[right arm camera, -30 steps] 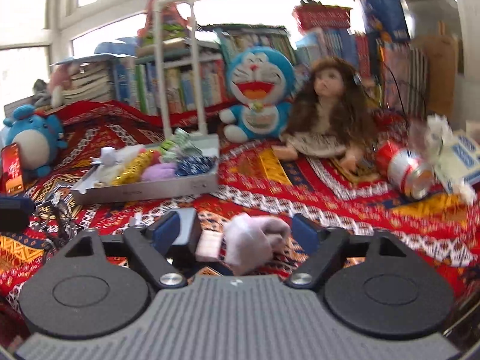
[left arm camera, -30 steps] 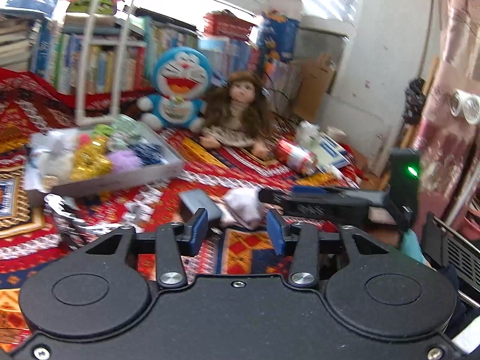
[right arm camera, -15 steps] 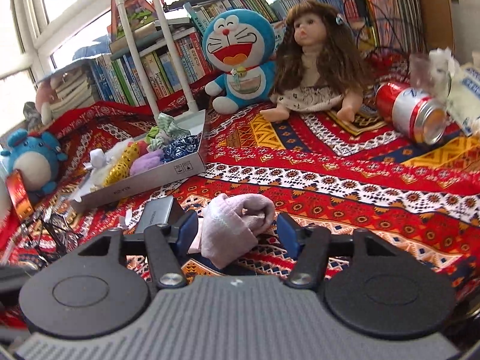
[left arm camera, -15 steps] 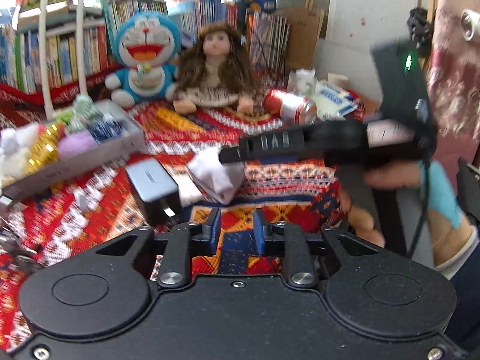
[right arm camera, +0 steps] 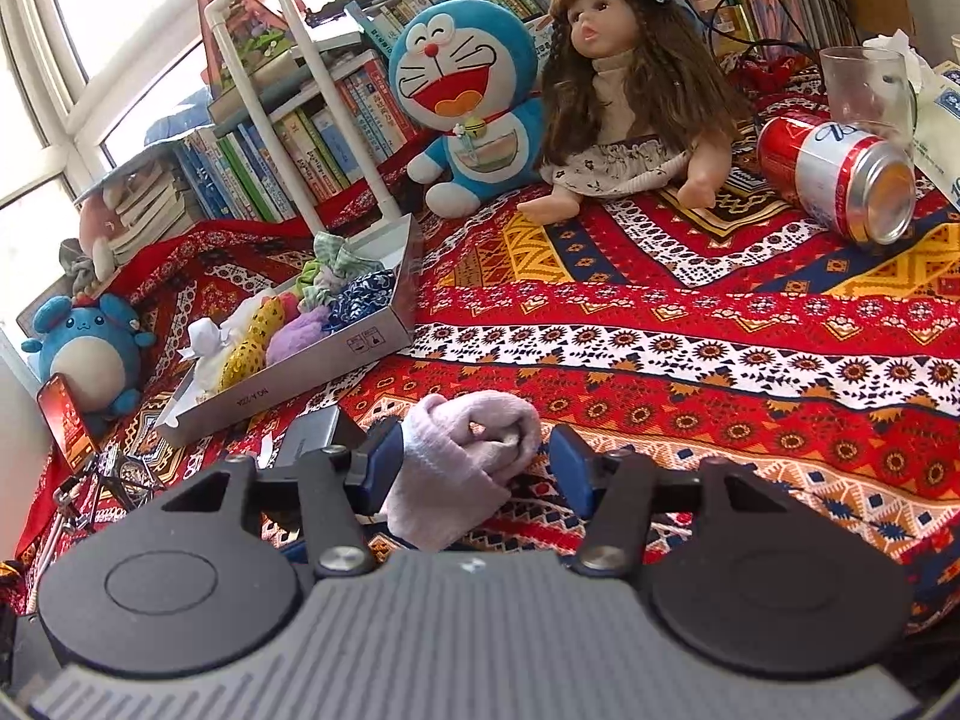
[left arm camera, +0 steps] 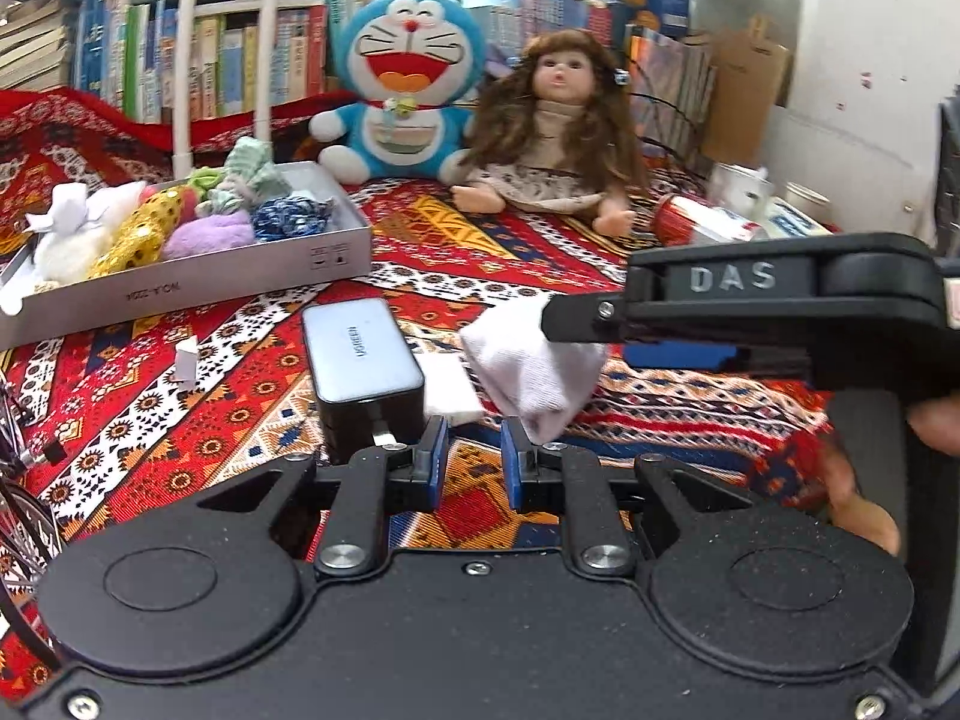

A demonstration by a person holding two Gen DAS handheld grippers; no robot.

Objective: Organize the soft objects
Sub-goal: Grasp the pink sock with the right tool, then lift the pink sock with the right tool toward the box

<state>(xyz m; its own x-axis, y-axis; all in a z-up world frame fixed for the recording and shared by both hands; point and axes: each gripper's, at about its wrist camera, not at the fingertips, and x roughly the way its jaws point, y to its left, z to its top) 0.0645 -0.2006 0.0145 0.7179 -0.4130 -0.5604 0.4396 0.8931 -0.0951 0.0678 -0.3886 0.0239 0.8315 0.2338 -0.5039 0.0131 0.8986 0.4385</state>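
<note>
Our right gripper point(right arm camera: 474, 462) fingers stand spread around a rolled pale sock point(right arm camera: 465, 456), its left pad touching the fabric, the right pad apart. From the left view we see that sock point(left arm camera: 534, 372) hanging off the patterned cloth point(left arm camera: 240, 396), beside a grey charger point(left arm camera: 363, 360). Our left gripper point(left arm camera: 471, 462) fingers sit narrowly parted, holding nothing. Only the right view shows the cardboard tray point(right arm camera: 336, 354) beside a blue plush point(right arm camera: 90, 354).

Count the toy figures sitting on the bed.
3: Doraemon plush by the books, doll right beside it, blue plush at the far left edge. A pink one behind the books may be another.
</note>
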